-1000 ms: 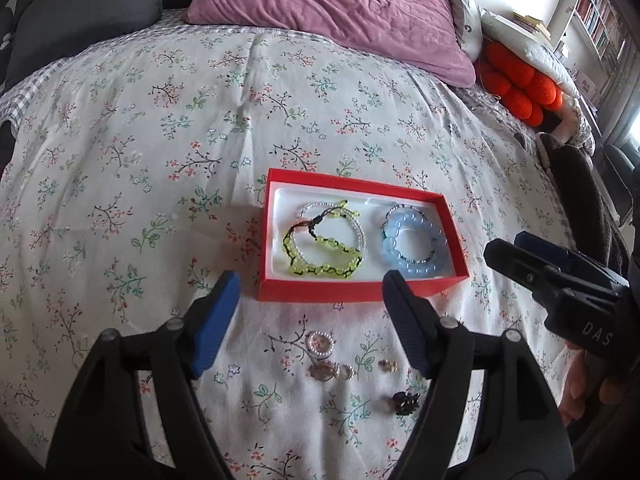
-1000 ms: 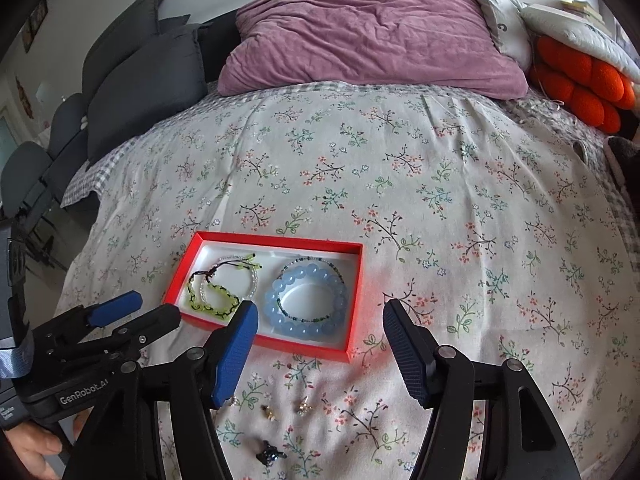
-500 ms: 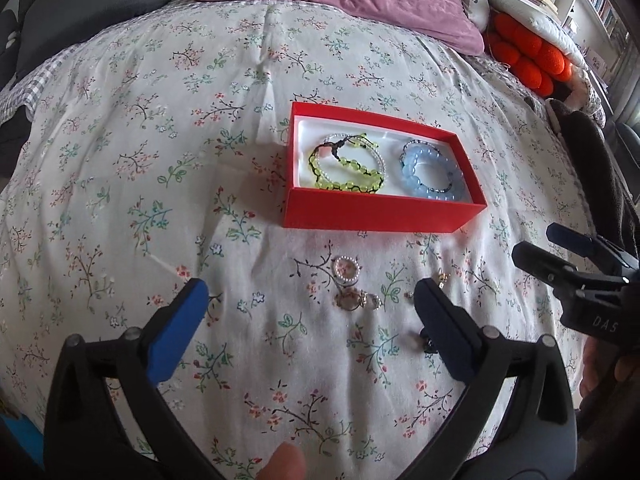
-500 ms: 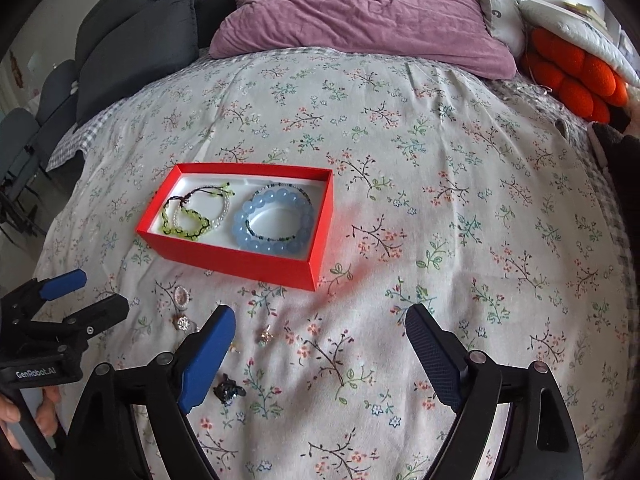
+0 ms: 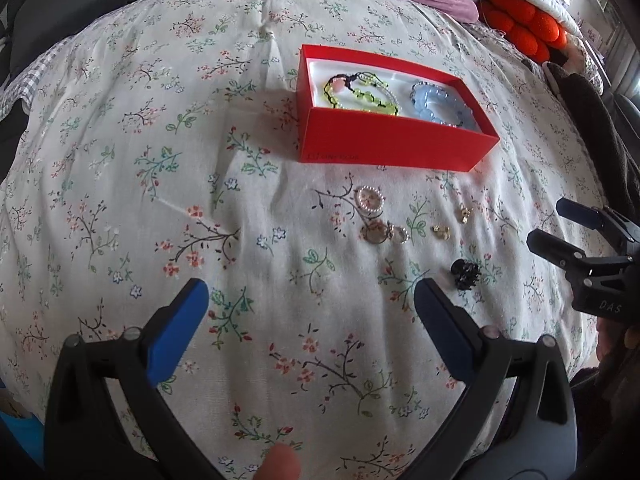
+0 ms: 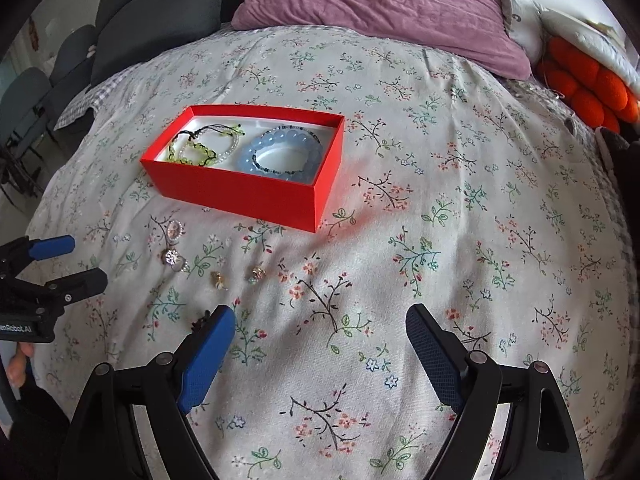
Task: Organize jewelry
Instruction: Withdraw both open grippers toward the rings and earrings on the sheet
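A red box (image 5: 384,142) (image 6: 240,194) on the floral bedspread holds a yellow-green bracelet (image 5: 362,94) (image 6: 200,148) and a pale blue bead bracelet (image 5: 440,102) (image 6: 280,156). In front of it lie loose pieces: a round pearl-rimmed brooch (image 5: 369,199) (image 6: 174,229), sparkly rings (image 5: 384,233) (image 6: 175,260), small gold earrings (image 5: 440,231) (image 6: 218,278) and a black hair clip (image 5: 465,273). My left gripper (image 5: 312,320) (image 6: 68,260) is open, near side of the pieces. My right gripper (image 6: 320,348) (image 5: 560,228) is open, right of them.
A mauve pillow (image 6: 380,4) lies at the head of the bed. Orange cushions (image 6: 588,88) sit at the far right. Dark grey cushions (image 6: 152,16) are at the far left. A dark garment (image 5: 592,120) lies on the right edge.
Both grippers have pulled back from the red box toward the near side of the bed and lowered. The loose jewelry now lies ahead of them. Both stay open.
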Demonstrator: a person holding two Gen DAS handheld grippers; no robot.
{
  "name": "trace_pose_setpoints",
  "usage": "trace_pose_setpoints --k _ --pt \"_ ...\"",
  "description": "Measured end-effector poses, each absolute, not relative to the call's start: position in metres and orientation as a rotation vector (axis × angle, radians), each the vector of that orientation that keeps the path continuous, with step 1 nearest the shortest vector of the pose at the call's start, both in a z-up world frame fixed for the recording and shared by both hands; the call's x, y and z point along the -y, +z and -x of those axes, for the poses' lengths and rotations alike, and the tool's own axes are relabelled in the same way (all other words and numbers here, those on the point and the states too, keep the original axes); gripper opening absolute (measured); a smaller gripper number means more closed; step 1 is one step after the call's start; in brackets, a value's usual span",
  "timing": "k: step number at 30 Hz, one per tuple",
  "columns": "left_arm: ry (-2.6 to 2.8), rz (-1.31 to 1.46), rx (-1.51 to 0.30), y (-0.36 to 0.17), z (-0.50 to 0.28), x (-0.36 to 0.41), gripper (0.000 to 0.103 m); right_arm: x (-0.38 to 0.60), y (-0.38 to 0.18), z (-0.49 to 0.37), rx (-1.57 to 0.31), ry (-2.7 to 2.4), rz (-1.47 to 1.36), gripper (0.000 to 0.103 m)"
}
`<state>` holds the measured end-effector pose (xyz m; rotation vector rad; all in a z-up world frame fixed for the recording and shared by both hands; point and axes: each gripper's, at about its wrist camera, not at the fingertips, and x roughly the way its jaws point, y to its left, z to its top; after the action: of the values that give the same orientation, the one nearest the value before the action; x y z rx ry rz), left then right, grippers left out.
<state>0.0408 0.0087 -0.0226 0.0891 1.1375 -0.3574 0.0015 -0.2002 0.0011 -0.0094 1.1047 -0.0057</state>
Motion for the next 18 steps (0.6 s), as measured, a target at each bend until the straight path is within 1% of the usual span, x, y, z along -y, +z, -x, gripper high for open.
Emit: trace_pose_setpoints --k 10,18 --pt "-0.348 -0.191 -1.167 -0.053 -0.033 -0.016 0.102 0.194 -0.022 0.01 -1.1 0.037 0.07 0.088" --pt "-0.364 -0.201 -1.133 -0.054 -0.03 -0.009 0.102 0.166 -0.03 0.012 -1.1 0.138 0.111 0.088"
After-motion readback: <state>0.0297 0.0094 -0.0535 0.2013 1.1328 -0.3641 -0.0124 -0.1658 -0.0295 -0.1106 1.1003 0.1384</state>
